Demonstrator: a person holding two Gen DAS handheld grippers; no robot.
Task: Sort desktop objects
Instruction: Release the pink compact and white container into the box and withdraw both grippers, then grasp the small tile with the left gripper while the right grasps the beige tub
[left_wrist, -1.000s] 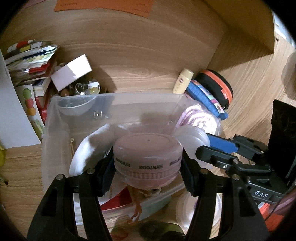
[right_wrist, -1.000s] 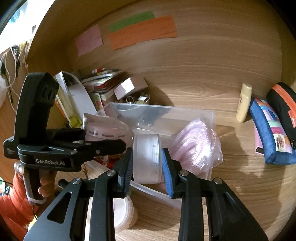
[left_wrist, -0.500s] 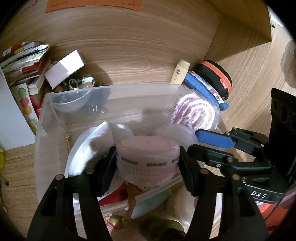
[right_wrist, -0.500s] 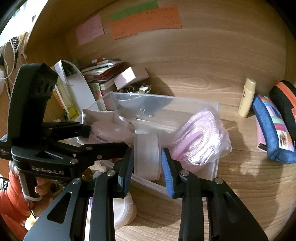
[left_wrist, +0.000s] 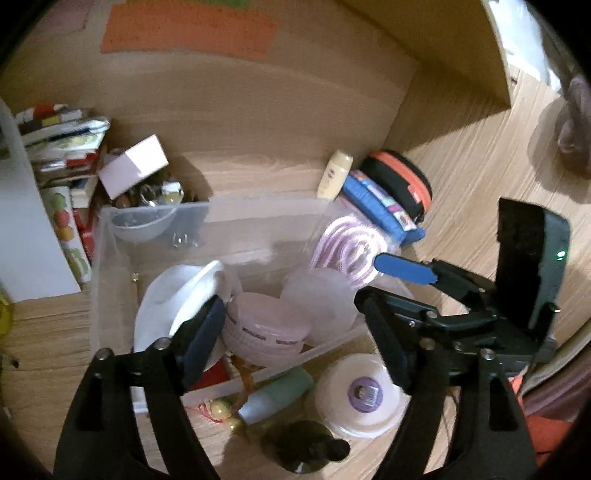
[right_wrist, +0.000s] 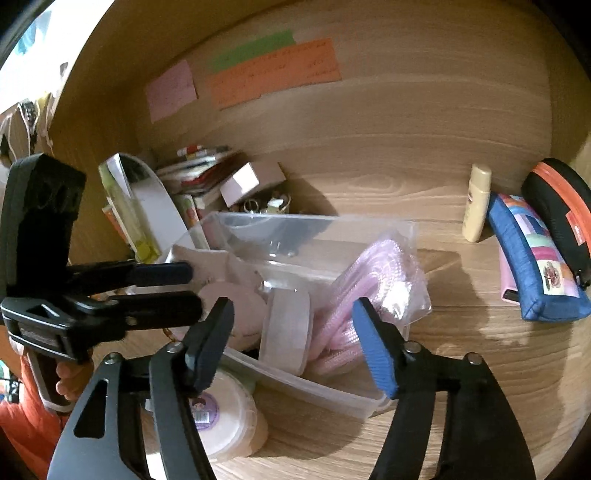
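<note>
Nearest the cameras, both sets of jaws are opening and nothing is pressed by their pads. The left gripper (left_wrist: 291, 343) is spread around a pink jar (left_wrist: 266, 332), which lies in the clear bin (left_wrist: 110, 258) with its sides free of the pads. The right gripper (right_wrist: 295, 347) is spread around a white jar (right_wrist: 286, 332), which stands on edge in the same bin, likewise untouched. Both jars are therefore judged to be delivered.

Just outside the near wall of the bin, several things are left on the desk (right_wrist: 461, 369): a white tub (left_wrist: 360, 395) with a purple label, a pale green bottle (left_wrist: 275, 395), a dark bottle (left_wrist: 306, 450) and some beads (left_wrist: 219, 408). Further in, a white pad (left_wrist: 173, 306) and a bagged pink coil (right_wrist: 365, 291) are already held by the bin.

Beyond it, a cream tube (right_wrist: 476, 203), a blue pouch (right_wrist: 532, 258) and a black case (right_wrist: 561, 210) lie unsorted, and a small box (right_wrist: 251, 182) and booklets (left_wrist: 62, 133) are piled at the far left. The sorting is judged partly done.
</note>
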